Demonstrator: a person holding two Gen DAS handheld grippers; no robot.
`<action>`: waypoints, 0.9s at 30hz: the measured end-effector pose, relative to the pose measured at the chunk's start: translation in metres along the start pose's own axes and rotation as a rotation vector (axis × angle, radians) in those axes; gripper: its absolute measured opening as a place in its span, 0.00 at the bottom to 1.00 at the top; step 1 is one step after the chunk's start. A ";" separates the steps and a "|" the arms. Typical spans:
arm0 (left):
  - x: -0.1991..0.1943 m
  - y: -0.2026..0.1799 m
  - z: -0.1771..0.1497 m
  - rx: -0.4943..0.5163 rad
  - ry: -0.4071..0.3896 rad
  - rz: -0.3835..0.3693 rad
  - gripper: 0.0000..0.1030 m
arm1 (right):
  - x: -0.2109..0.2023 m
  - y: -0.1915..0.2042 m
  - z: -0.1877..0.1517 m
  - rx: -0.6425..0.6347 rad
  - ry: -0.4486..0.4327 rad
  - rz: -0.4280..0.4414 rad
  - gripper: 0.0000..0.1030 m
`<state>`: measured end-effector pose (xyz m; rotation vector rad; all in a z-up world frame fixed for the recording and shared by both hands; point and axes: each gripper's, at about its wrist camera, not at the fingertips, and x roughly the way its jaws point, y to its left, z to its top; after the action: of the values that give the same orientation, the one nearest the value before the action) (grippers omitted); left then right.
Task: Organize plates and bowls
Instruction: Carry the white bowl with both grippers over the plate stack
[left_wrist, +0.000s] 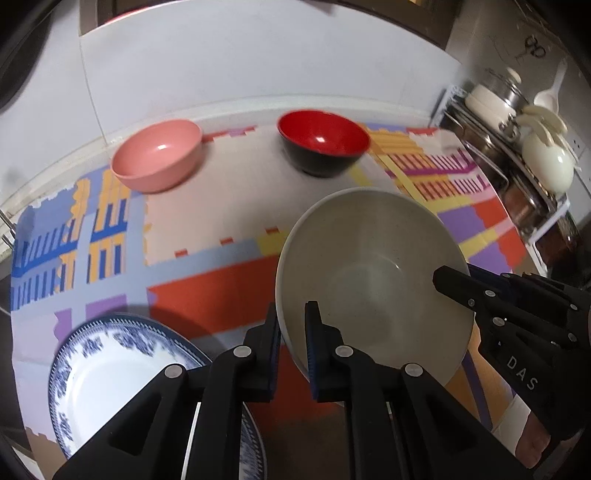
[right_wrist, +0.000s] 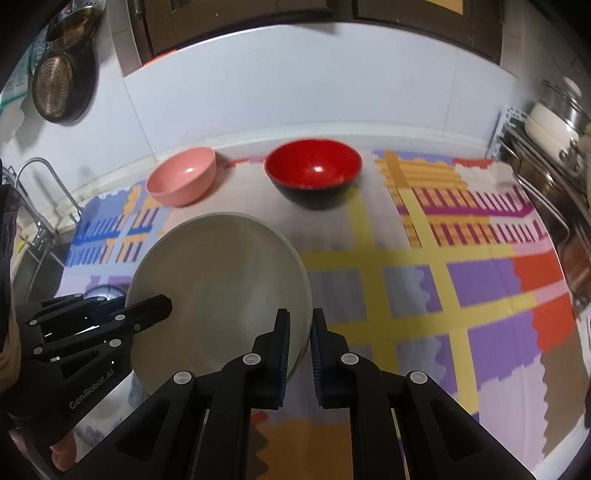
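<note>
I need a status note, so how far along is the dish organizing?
Nothing looks stacked yet. In hand: the grey bowl, its rim gripped on opposite sides by the left tool and the right tool. Left: the pink bowl and red bowl stand apart, and the blue-patterned plate lies alone.

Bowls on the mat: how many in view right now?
3. Pink bowl at back left on the mat, red-and-black bowl at back centre, large grey bowl in front, rim pinched by left gripper and right gripper. Others may sit out of frame.
</note>
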<state>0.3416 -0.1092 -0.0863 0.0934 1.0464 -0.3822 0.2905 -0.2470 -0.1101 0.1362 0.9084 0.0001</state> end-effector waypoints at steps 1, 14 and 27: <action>0.002 -0.002 -0.003 0.002 0.010 -0.003 0.13 | 0.000 -0.002 -0.004 0.004 0.009 -0.004 0.12; 0.021 -0.019 -0.027 0.012 0.110 -0.029 0.15 | 0.009 -0.019 -0.033 0.029 0.088 -0.015 0.12; 0.029 -0.022 -0.033 0.002 0.158 -0.044 0.15 | 0.019 -0.025 -0.042 0.035 0.130 -0.011 0.13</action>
<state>0.3196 -0.1290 -0.1258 0.1037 1.2054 -0.4212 0.2683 -0.2658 -0.1536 0.1653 1.0393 -0.0169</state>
